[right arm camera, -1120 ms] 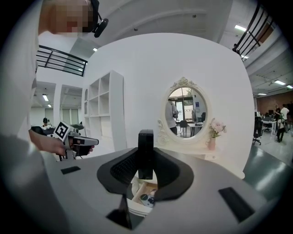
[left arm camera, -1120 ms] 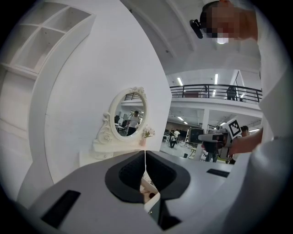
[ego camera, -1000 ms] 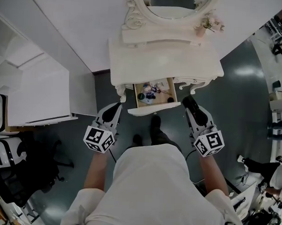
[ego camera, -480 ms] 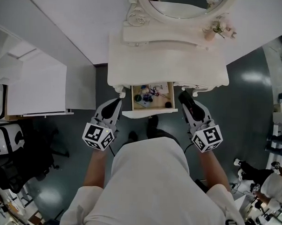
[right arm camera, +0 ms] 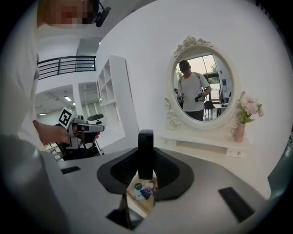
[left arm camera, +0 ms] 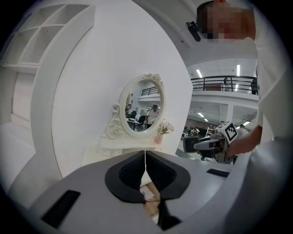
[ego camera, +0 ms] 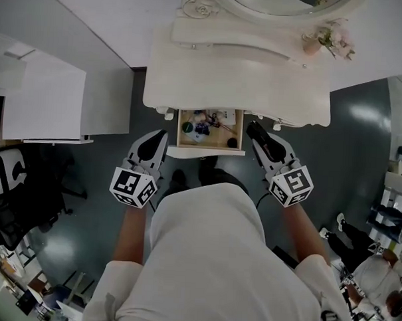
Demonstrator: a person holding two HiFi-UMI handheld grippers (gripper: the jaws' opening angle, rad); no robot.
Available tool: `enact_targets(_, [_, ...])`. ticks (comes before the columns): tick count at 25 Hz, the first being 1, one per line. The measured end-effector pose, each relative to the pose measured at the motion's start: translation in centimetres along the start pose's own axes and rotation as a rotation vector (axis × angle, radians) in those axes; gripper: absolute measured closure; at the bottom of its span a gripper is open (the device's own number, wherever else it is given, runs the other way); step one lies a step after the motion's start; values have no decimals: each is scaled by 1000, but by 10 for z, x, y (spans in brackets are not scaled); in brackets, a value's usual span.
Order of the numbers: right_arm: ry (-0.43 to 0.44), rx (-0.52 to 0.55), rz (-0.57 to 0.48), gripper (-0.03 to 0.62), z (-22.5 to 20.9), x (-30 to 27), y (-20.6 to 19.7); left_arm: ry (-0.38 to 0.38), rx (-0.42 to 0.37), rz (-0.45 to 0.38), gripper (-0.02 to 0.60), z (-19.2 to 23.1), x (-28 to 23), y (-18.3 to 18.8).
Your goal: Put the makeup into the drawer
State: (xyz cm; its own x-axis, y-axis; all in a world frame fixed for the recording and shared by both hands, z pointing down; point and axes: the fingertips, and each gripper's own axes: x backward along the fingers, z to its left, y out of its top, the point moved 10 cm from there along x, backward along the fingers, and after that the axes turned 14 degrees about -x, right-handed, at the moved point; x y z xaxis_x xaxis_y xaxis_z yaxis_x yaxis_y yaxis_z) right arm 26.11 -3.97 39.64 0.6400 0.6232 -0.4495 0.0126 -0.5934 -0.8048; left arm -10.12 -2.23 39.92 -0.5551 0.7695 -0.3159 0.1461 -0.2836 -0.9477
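Head view looks steeply down on a white dressing tabletop (ego camera: 238,78) with an oval mirror (ego camera: 281,4) along its far edge and a small vase of pink flowers (ego camera: 314,46) on the ledge near the far right corner. Below the tabletop's front edge a wooden drawer (ego camera: 209,149) stands pulled out. Inside it lie a jar with a green lid (ego camera: 187,127) near the left wall, some blue and white makeup pieces (ego camera: 204,129) in the middle, and a small dark round item (ego camera: 232,143) near the front right corner.

The right tool (ego camera: 258,135) hovers just right of the drawer, by the tabletop's front edge. It is clenched on a black makeup case (right arm camera: 145,151), which stands upright between the pads; the right gripper view shows the open drawer below it.

The left tool (ego camera: 159,137) hangs just left of the drawer, also near the front edge. Its jaws are pressed together with only a thin slit between them, and nothing is caught in them.
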Motion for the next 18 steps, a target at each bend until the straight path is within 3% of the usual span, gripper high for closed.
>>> enact_targets(9, [98,-2,129,488,-32,-32,-14,59,53,57,560,-17,-18,-12])
enact_targets(18, [177,-29,275,488,-44,-68,-37,66,77,109,560,-18,-30,-20])
